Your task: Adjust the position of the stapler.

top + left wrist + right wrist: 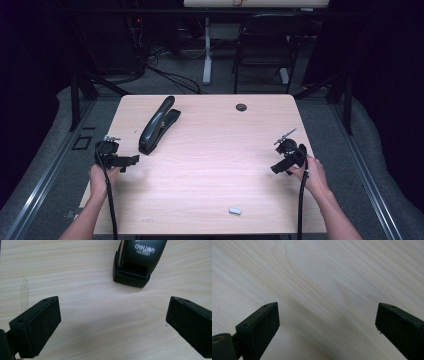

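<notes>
Stapler (158,124), black, lies flat on the bench (210,165) toward its far left, just beyond the left gripper (131,160), whose jaws stand released with bare wood between them. Right gripper (278,168) hovers at the right edge, jaws likewise spread and holding nothing; a small staple box (235,211) sits near the front edge.

Your high camera sat above your side and looked forward and down on the whole table (210,165). Your two gripper cameras looked down at the wood from close up. The left one and the high one both saw the stapler (136,261).
</notes>
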A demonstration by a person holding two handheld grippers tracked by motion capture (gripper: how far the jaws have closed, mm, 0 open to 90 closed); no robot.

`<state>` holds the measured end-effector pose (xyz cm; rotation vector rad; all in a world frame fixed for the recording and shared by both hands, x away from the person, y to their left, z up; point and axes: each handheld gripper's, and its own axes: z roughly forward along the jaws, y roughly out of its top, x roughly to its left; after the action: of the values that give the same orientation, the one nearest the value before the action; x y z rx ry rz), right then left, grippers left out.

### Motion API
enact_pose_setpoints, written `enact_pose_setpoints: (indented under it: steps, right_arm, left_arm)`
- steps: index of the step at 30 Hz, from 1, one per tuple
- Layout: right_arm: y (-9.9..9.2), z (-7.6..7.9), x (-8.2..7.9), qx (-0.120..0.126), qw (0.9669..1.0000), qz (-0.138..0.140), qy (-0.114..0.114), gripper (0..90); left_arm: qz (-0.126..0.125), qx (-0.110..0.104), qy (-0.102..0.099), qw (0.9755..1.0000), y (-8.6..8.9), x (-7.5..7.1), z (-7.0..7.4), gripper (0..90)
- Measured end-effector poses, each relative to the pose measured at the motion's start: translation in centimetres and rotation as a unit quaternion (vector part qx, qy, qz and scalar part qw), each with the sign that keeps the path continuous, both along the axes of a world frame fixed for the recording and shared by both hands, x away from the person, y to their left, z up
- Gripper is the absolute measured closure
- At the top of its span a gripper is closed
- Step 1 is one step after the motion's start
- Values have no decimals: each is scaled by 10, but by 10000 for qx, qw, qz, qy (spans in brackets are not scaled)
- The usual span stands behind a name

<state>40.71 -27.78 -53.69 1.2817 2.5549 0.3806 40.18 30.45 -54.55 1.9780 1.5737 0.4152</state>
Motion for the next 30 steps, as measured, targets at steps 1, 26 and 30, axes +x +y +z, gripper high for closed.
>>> enact_pose_setpoints:
  steps: [1, 26, 30]
  right_arm:
    - [0, 0, 0, 0, 10000, 0, 0, 61]
    - [-2, -1, -1, 463, 9989, -96, -15, 62]
    - [-3, -2, -1, 436, 9990, -100, -16, 62]
  left_arm:
    - [11, -30, -23, 10000, 0, 1, 1, 0]
    - [-467, -378, -271, 9978, -21, 45, 17, 0]
    - [-532, -382, -265, 9975, -27, 55, 18, 0]
